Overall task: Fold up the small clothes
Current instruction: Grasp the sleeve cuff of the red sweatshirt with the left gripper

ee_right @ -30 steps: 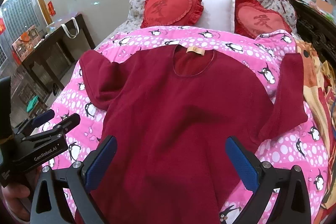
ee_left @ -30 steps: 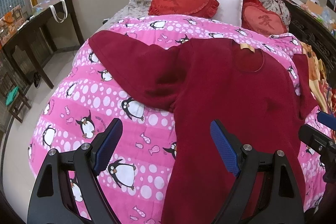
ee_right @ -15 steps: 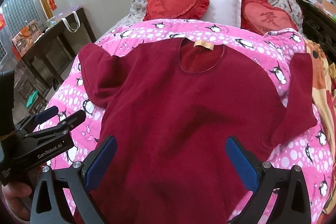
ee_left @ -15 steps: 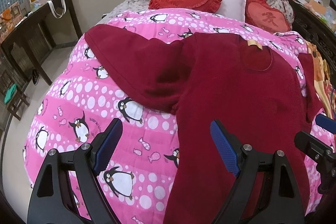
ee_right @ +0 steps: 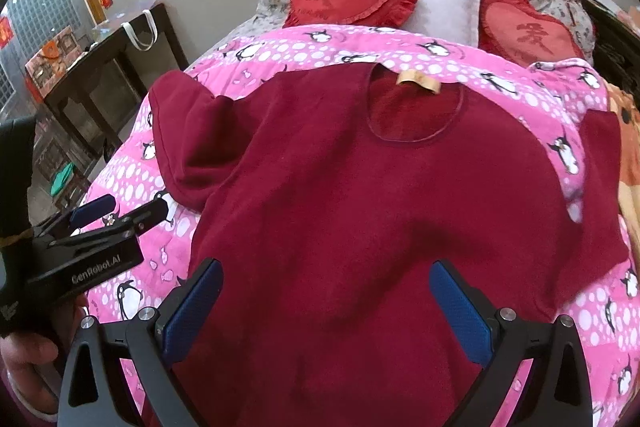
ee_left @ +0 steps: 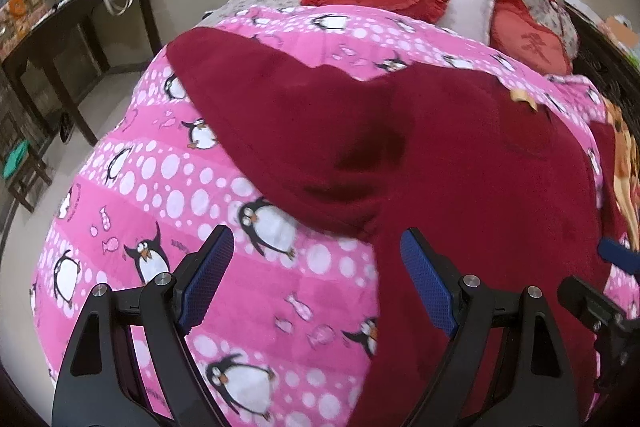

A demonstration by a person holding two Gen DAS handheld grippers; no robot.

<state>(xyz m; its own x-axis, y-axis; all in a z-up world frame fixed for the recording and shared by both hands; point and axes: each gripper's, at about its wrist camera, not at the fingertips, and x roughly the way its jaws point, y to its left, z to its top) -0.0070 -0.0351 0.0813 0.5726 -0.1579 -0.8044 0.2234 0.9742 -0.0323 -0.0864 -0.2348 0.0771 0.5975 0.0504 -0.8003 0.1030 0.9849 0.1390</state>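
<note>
Both your tongs are spread wide and pinch nothing: the left gripper [ee_left: 316,267] hangs over the pink quilt [ee_left: 168,211] just beside the sweater's edge, the right gripper [ee_right: 324,303] above its body. The red sweater [ee_right: 360,195] lies flat on the quilt, neck label away from you, its left sleeve [ee_left: 280,123] spread outward. Pinch too deep and you will likely catch quilt with the cloth, dragging everything askew. No containers show.
</note>
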